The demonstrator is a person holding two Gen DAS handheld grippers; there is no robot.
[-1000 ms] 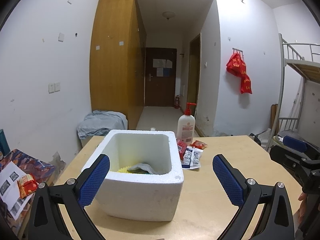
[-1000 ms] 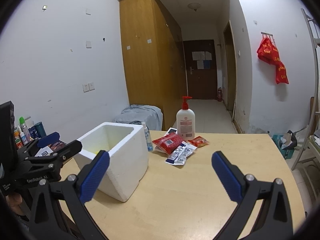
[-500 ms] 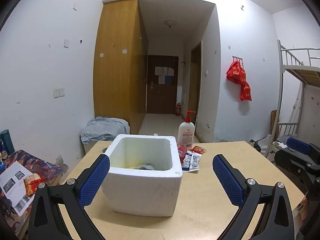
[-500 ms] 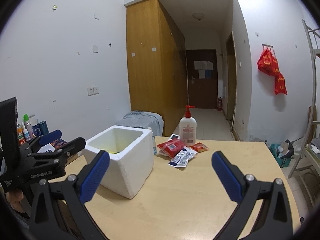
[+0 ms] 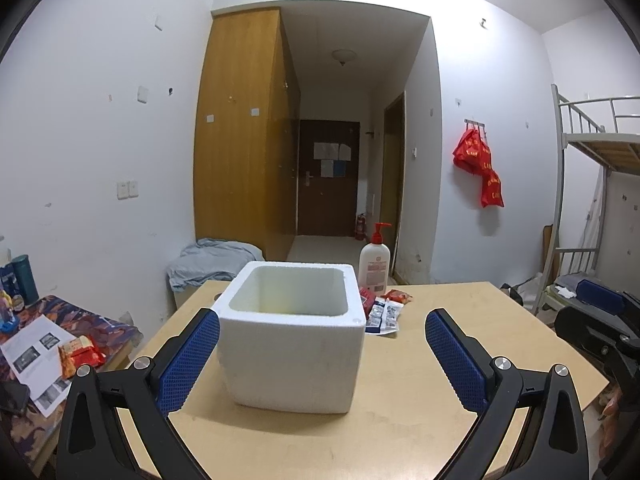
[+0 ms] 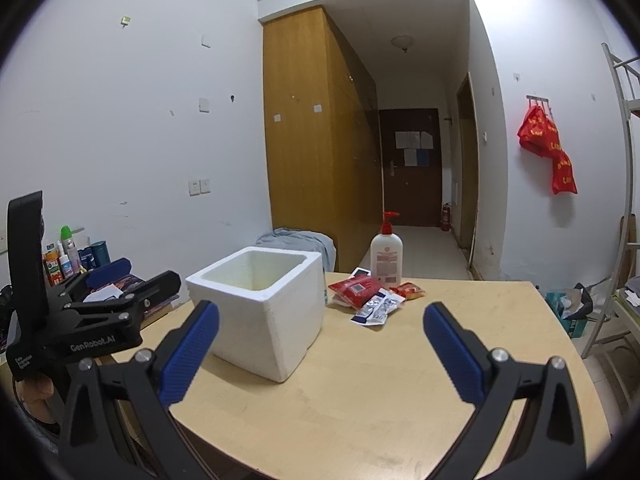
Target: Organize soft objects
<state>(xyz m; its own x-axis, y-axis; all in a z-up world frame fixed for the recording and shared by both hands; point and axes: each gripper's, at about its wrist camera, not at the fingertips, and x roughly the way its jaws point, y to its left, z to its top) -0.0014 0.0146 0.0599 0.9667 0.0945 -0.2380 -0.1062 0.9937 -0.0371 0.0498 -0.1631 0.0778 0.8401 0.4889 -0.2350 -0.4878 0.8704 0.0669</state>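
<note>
Both grippers hung low over the near edge of a pale wooden table (image 6: 360,392), the left gripper (image 5: 322,354) and the right gripper (image 6: 320,344) each with its blue-padded fingers spread wide apart and nothing between them. Just beyond the left gripper stood a white foam box (image 5: 292,340), upright and open-topped, its inside too shadowed from this height to show what it held. Past the box, toward the far edge of the table, lay a loose heap of soft packets: a red packet (image 6: 354,288) resting on top, silver-and-blue sachets (image 6: 378,306) fanned out beside it, and a small orange-red packet (image 6: 408,290) touching them at the right. A white pump bottle (image 6: 386,254) with a red nozzle stood just behind the heap. The packets looked light, limp and slick-skinned, likely to sag or slide when lifted, so a pinch across the flat middle of the topmost red one, not a corner seam, seemed the safest hold. The foam box itself appeared light and brittle, apt to skid or crumble if bumped. With the box nearer the left gripper and the heap more open to the right, the right gripper seemed better placed to fetch. Beyond the table a wooden wardrobe (image 5: 244,128) lined the corridor to a dark door (image 5: 328,178).
</note>
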